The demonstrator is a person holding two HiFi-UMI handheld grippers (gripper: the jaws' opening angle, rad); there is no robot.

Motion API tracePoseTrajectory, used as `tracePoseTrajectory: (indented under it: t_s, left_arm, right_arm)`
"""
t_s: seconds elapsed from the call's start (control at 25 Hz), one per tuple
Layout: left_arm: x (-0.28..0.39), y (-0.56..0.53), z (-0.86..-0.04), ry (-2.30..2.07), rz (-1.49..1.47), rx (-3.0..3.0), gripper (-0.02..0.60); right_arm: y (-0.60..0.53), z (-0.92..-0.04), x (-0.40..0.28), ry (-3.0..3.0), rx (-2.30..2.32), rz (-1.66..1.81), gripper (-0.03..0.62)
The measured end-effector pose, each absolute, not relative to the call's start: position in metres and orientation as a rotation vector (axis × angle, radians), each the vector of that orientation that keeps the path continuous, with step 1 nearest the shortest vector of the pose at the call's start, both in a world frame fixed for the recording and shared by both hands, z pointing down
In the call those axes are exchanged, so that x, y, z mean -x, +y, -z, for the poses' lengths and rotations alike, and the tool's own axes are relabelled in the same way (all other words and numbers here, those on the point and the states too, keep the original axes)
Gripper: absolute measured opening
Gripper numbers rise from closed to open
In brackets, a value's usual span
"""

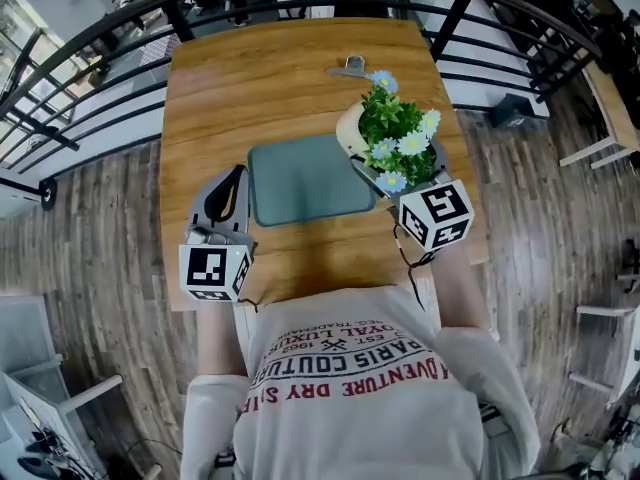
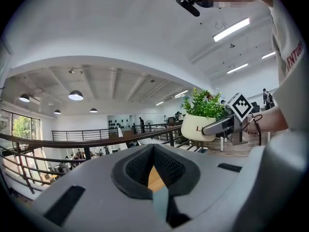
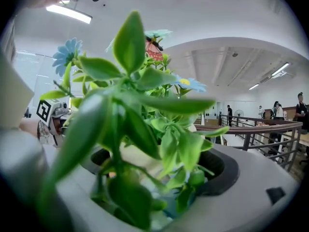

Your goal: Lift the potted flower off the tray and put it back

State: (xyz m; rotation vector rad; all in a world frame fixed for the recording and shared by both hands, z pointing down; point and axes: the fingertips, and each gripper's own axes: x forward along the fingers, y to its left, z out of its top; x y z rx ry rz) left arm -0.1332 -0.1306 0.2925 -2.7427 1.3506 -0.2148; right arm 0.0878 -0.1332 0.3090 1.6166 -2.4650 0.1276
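The potted flower [image 1: 398, 136], green leaves with white and blue blooms in a cream pot [image 1: 350, 131], hangs tilted just past the right edge of the grey-green tray [image 1: 300, 180]. My right gripper [image 1: 395, 160] is shut on the pot, with its marker cube toward the person. Leaves [image 3: 130, 110] fill the right gripper view between the jaws. In the left gripper view the pot [image 2: 195, 127] is up off the table in the right gripper [image 2: 217, 125]. My left gripper [image 1: 237, 176] rests left of the tray, shut and holding nothing [image 2: 153, 151].
The tray lies mid-way on a wooden table [image 1: 240, 78]. A small metal object [image 1: 348, 66] sits at the table's far edge. A black railing [image 1: 120, 28] curves round behind. The person's torso is close to the near edge.
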Motion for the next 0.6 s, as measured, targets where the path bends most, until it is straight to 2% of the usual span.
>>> tracePoseTrajectory:
  t_s: [0.6]
  left_arm:
    - [0.143,-0.115,-0.282,1.354,0.197,2.717,0.012]
  right_arm:
    - [-0.115,-0.295,-0.073,-2.486,-1.621,-0.102,0.497]
